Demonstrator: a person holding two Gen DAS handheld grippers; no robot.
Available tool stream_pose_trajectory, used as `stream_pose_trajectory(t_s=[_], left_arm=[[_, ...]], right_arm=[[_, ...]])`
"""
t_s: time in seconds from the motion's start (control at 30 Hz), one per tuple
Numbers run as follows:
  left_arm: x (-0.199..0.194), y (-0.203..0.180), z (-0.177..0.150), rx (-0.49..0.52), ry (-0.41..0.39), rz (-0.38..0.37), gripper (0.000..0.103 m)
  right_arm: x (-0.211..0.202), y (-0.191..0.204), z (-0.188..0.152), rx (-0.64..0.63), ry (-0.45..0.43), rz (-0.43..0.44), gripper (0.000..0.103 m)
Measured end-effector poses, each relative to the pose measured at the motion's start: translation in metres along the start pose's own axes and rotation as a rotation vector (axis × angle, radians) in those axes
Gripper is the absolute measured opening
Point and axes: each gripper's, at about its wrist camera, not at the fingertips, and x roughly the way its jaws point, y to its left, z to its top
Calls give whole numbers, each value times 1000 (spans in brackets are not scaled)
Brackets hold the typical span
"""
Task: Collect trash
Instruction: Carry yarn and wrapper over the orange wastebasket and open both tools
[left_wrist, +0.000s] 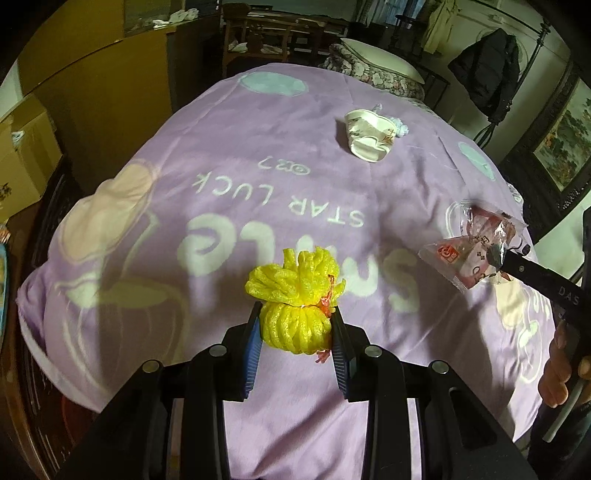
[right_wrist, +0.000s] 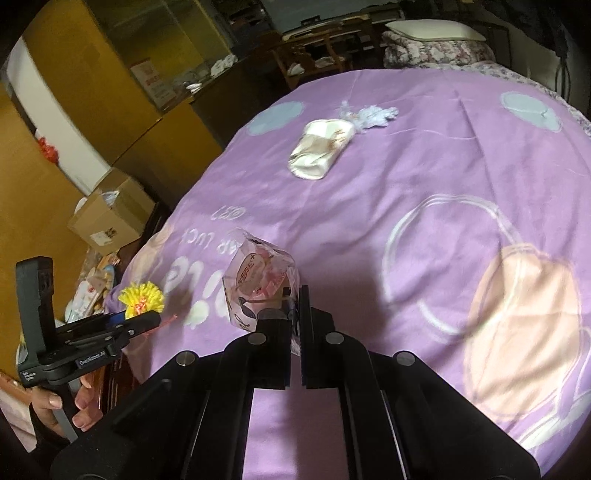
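Left gripper (left_wrist: 295, 317): jaws narrowed onto a yellow foam net (left_wrist: 293, 299), blue pads pressed to its lower bundle; upper half fans out above the tips, orange-red thread trailing. Held above the purple blanket (left_wrist: 332, 206).

Right gripper (right_wrist: 293, 314): jaws closed tight, pinching the edge of a clear plastic wrapper (right_wrist: 260, 282) with pink-red print (lettering too small to read). In the left wrist view the same wrapper shows a red round logo, and the right gripper's black finger carries white letters "DAS", the rest cut off.

Left gripper body, seen from the right wrist view, bears a label reading "GenRobot.AI". A hand (right_wrist: 62, 406) grips its handle; another hand (left_wrist: 561, 373) shows at the right edge of the left wrist view.

Blanket print, upside down to the cameras: "smile", "STAR LUCK", pale circles and outlined shapes.

Farther out on the blanket: a crushed white paper cup (left_wrist: 369, 138) lying on its side, with a crumpled white tissue (right_wrist: 369, 114) touching its far end. Both untouched.

Beyond the bed edge: a cardboard box (right_wrist: 110, 218), wooden cabinets, a pillow (left_wrist: 380, 61).
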Motion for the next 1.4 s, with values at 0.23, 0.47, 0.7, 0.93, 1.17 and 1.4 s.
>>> stream_pose_trajectory(t_s=[0.23, 0.47, 0.7, 0.93, 1.17, 1.4], left_arm=[[-27, 23, -34, -43, -13, 19, 34], [-52, 60, -65, -102, -27, 43, 34], [-77, 113, -102, -184, -36, 97, 34], [-94, 185, -150, -328, -20, 157, 34], [-78, 241, -191, -454, 45, 179, 34], [-51, 286, -221, -555, 92, 176, 34]], right_arm=[[1, 51, -19, -68, 27, 67, 4], [7, 118, -37, -167, 55, 133, 4], [21, 182, -59, -261, 99, 205, 4], [53, 241, -87, -367, 183, 251, 4], [92, 297, -117, -463, 288, 282, 5], [138, 342, -146, -543, 393, 282, 5]])
